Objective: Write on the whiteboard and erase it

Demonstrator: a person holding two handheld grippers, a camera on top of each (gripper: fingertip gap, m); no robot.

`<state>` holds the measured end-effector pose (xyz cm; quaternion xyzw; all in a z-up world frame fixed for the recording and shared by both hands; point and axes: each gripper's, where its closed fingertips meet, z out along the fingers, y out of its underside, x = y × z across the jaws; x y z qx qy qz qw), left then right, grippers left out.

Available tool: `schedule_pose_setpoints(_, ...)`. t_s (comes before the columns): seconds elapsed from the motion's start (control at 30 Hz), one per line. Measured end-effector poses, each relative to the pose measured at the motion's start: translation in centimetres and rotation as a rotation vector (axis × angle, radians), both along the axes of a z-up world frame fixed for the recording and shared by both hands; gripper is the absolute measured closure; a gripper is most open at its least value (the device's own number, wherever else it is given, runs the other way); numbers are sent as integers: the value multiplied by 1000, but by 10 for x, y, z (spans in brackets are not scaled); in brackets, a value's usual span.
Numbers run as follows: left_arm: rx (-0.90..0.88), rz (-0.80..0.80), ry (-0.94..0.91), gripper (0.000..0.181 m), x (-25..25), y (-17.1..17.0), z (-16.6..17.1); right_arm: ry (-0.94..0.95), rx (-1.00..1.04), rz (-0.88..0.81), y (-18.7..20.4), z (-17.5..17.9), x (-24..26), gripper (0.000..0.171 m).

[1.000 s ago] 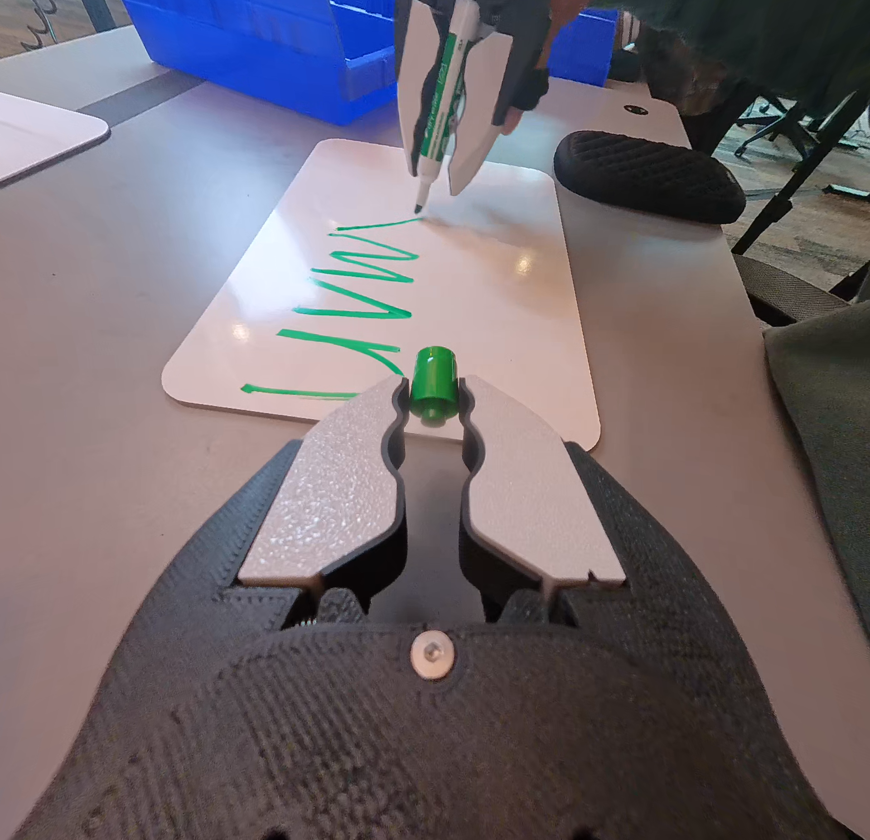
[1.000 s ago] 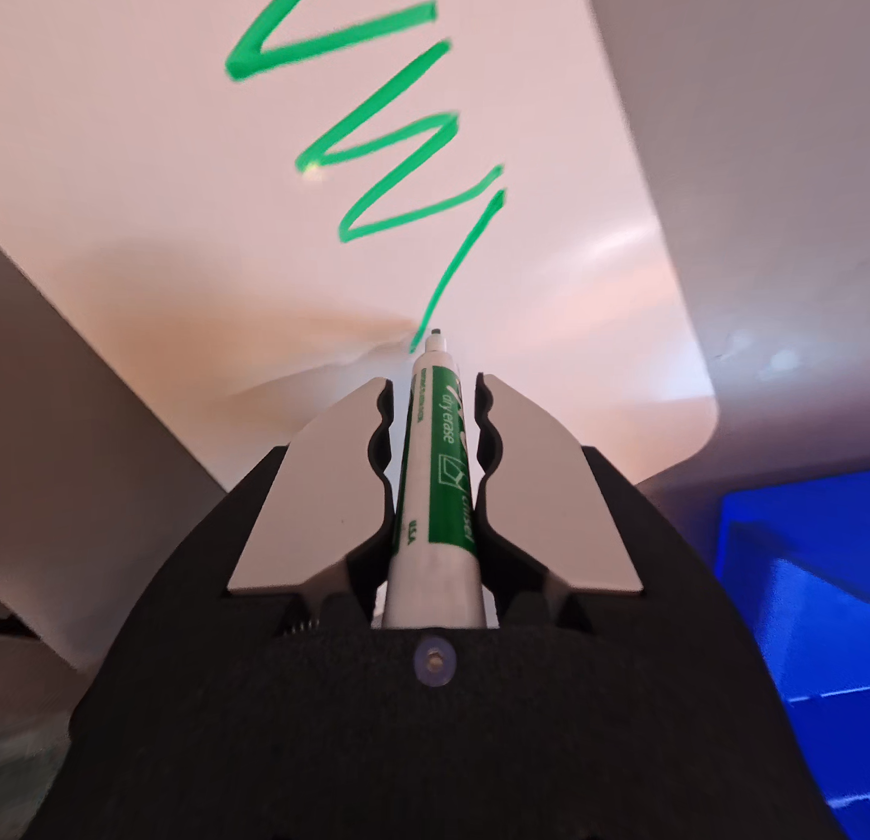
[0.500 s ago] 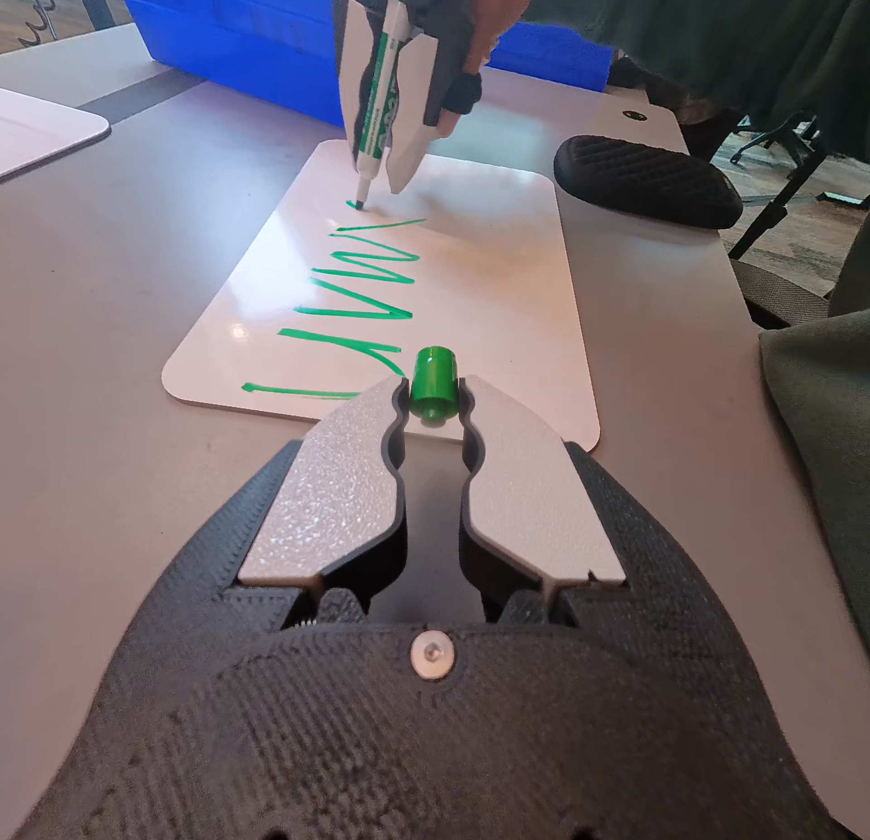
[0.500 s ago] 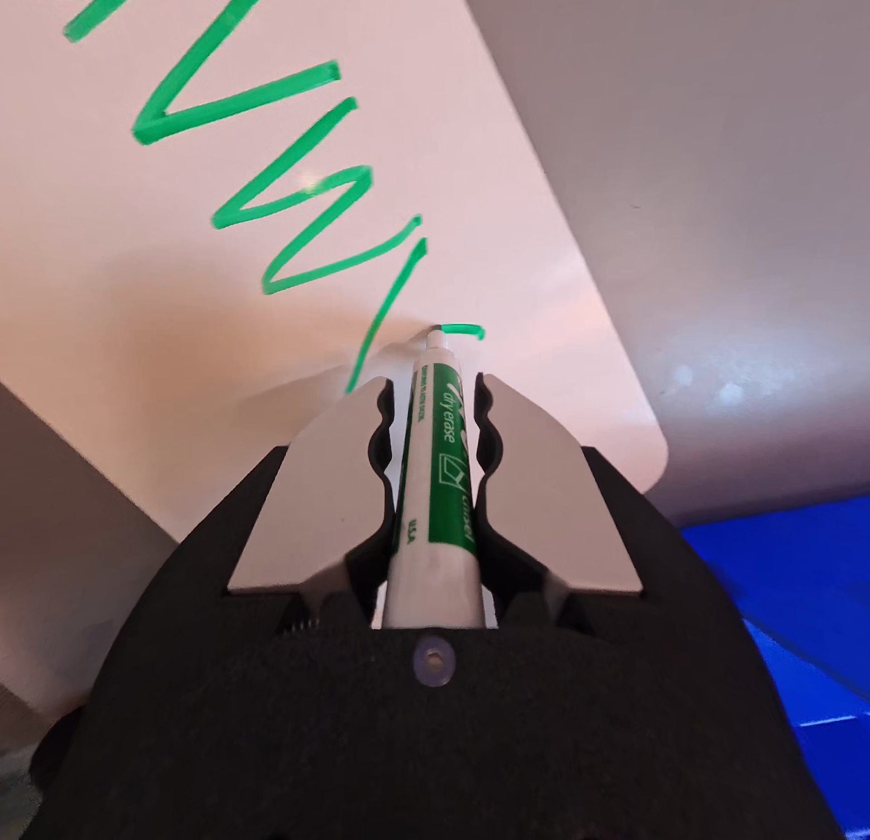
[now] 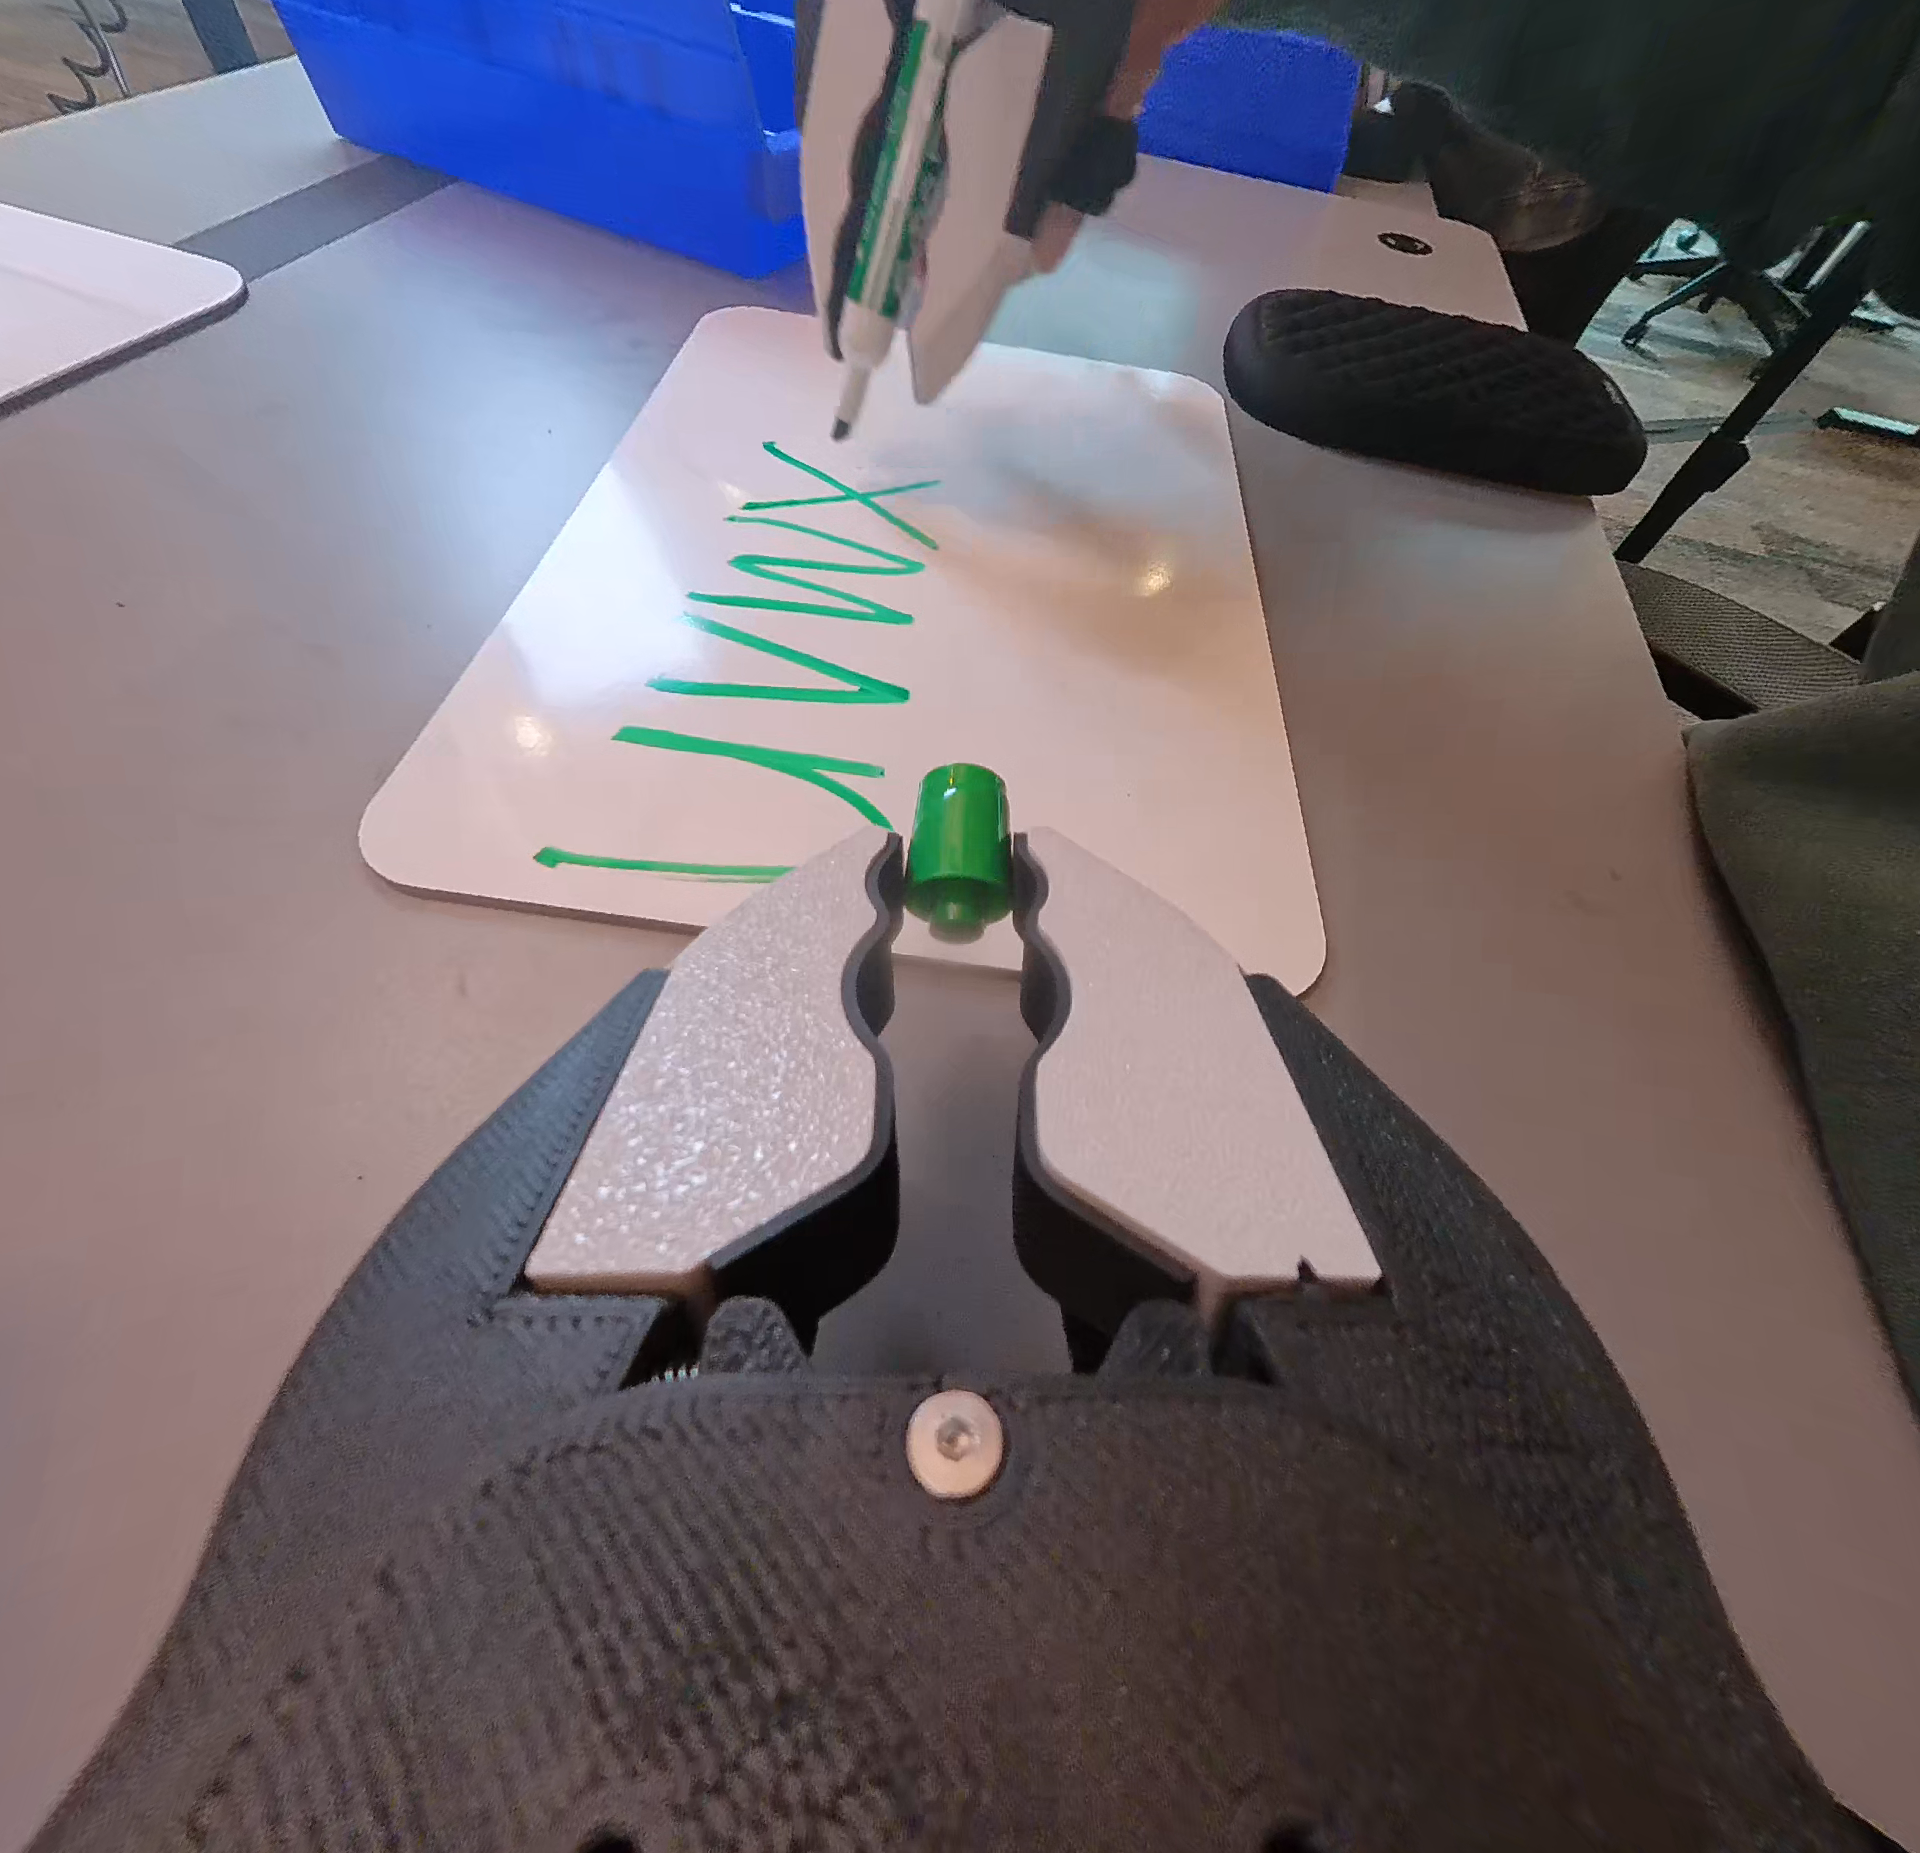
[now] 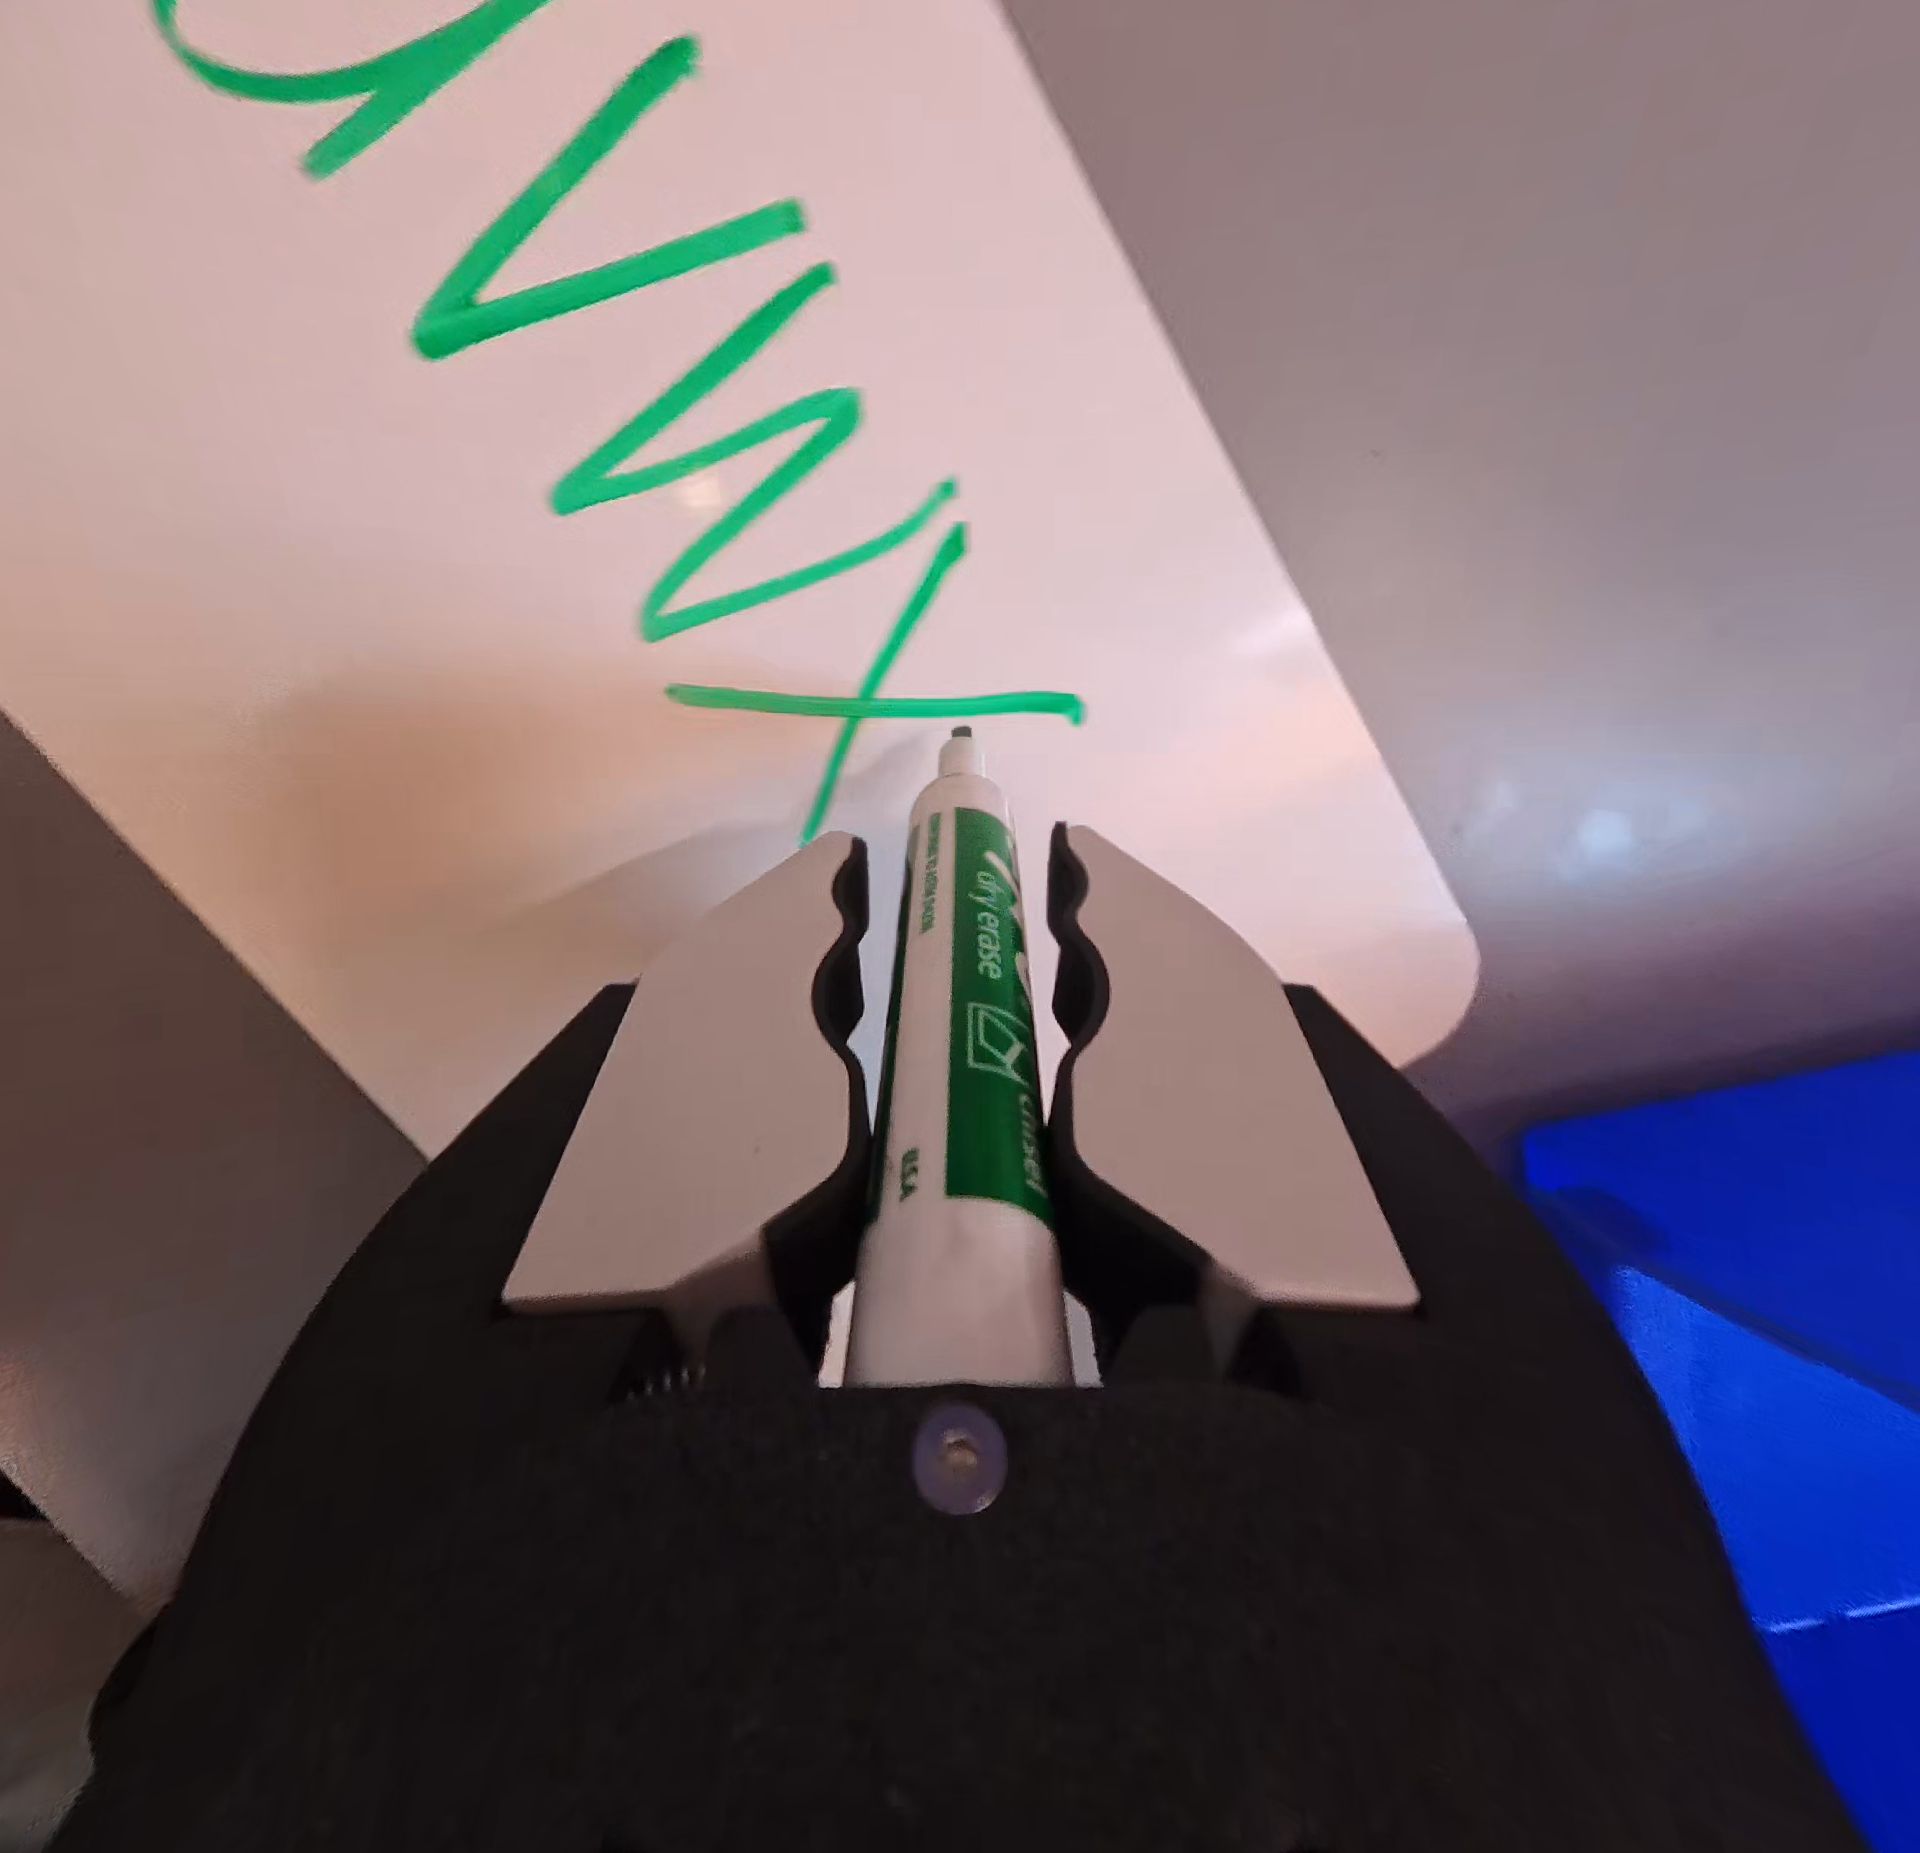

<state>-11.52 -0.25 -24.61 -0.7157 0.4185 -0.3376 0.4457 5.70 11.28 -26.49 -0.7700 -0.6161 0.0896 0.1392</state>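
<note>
Now, with the right gripper clamped on the marker just above the whiteboard lying flat on the table, and the left gripper pinching its cap, recapping probably needs careful alignment.

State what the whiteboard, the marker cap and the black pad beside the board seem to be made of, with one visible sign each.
Whiteboard: glossy coated sheet, perhaps plastic or enamelled metal; it mirrors lamp glints.
Marker cap: smooth green plastic with a shiny highlight, clamped in the left tool.
Black pad: matt, quilted surface, probably fabric or foam; unclear.
</note>
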Motion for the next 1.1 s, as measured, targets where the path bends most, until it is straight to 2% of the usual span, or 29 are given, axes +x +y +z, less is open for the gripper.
schedule_pose_setpoints(0.17,-9,-3,-3,162,0,0,0,27,-7,-71,23,-5,12,137)
schedule_pose_setpoints(0.53,-11,-4,-4,162,0,-1,0,-3,10,-70,32,-13,12,137)
schedule_pose_setpoints(0.9,-8,-6,0,162,0,-1,-1,-46,37,-64,30,-15,15,137)
schedule_pose_setpoints(1.1,-8,-7,1,162,0,-1,-1,-87,27,-60,16,-14,27,137)
